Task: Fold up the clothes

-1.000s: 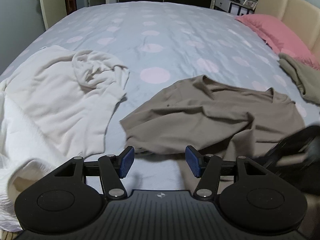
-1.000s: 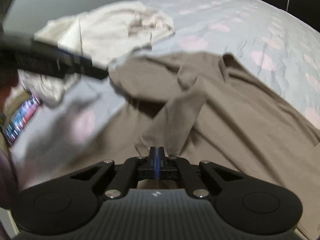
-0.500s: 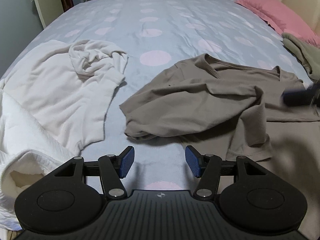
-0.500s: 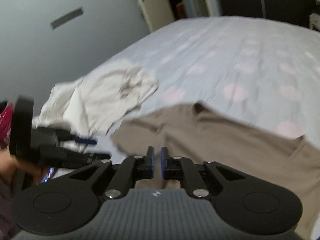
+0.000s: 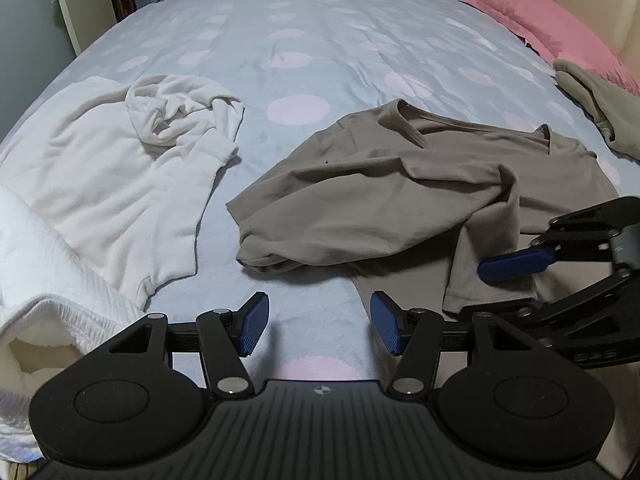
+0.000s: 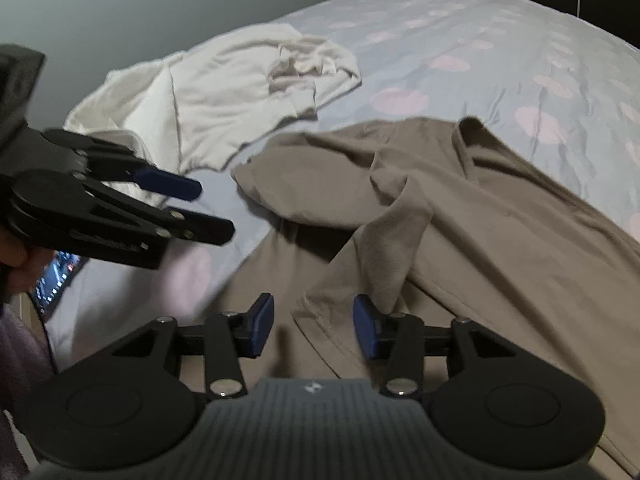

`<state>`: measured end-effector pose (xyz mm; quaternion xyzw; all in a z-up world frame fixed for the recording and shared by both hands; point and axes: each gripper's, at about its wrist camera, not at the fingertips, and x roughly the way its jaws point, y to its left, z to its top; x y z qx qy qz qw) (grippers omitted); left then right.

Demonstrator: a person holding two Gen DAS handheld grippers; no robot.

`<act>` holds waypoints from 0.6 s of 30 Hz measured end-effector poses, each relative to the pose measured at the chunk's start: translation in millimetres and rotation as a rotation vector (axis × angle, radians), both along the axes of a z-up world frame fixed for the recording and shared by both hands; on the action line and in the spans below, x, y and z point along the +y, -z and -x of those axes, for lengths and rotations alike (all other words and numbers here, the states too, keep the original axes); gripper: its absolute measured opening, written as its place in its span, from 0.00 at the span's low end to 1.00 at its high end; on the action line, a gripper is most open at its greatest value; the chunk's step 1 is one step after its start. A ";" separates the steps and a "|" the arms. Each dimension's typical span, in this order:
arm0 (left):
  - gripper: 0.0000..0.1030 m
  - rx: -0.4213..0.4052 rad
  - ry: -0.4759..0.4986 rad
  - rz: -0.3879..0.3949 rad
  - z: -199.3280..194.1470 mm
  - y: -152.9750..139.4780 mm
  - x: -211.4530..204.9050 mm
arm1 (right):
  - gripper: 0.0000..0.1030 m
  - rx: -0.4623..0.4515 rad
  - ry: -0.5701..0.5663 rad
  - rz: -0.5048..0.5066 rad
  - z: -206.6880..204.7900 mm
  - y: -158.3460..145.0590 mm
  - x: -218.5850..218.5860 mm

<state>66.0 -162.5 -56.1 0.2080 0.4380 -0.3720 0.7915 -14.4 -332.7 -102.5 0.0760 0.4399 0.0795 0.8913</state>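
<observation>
From the left wrist camera, the left gripper (image 5: 318, 326) hangs over bare polka-dot bedspread (image 5: 304, 40), its blue pads spread with nothing between them. Ahead of it and a little to the right lies the brown shirt (image 5: 400, 200), rumpled, with its collar away from the gripper and a sleeve flopped back toward the near hem. To the left sprawls a white fleece top (image 5: 100, 176), untouched, with a white quilted blanket (image 5: 36, 264) bunched at the near left edge. The right gripper (image 5: 508, 280) comes in from the right, low over the shirt's near edge. Far right lie a pink pillow (image 5: 548, 24) and an olive garment (image 5: 600, 108).

From the right wrist camera, the right gripper (image 6: 314, 326) has just been opening; its pads stand apart, not pressing on anything. The loose sleeve end of the brown shirt (image 6: 460, 220) lies directly under and just ahead of the gap, a stitched hem visible below the pads. The left gripper (image 6: 208, 208) shows to the left, held by a hand (image 6: 16, 256), beside the white fleece top (image 6: 240, 96).

The step in hand looks like the start of laying the brown shirt out for folding: the sleeve end lies free and neither tool has a hold. The next move probably calls for each gripper to pinch an edge of the shirt and pull it flat, so the crumpled sleeve and doubled body can be smoothed before any fold is made.
</observation>
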 end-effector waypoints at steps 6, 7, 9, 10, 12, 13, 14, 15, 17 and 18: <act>0.53 -0.003 0.000 -0.008 -0.9 -0.2 1.6 | 0.06 0.011 -0.013 0.108 -7.9 8.9 4.3; 0.53 -0.002 -0.003 -0.008 -1.7 -0.1 1.7 | 0.05 0.009 -0.007 0.109 -7.2 5.6 0.6; 0.53 -0.004 -0.007 -0.011 -2.8 0.8 1.6 | 0.05 -0.015 0.016 0.074 -3.5 -8.6 -10.2; 0.53 -0.006 -0.008 -0.013 -3.1 1.6 1.3 | 0.05 -0.038 0.030 0.060 -0.8 -19.4 -15.3; 0.53 -0.008 -0.012 -0.018 -4.0 3.8 0.3 | 0.05 -0.115 0.066 0.004 7.0 -49.6 -29.8; 0.53 -0.009 -0.017 -0.021 -4.6 4.8 -0.2 | 0.05 -0.154 0.084 -0.026 11.0 -65.1 -37.3; 0.53 -0.010 -0.022 -0.023 -5.0 5.7 -0.5 | 0.05 -0.192 0.106 -0.056 14.9 -78.2 -44.8; 0.53 -0.011 -0.026 -0.022 -5.2 6.1 -0.9 | 0.05 -0.231 0.134 -0.083 19.0 -92.3 -53.6; 0.53 -0.013 -0.028 -0.019 -5.5 6.5 -1.7 | 0.05 -0.295 0.190 -0.118 26.6 -116.5 -71.1; 0.53 -0.013 -0.027 -0.018 -5.5 6.7 -2.3 | 0.05 -0.316 0.217 -0.130 29.6 -125.0 -79.0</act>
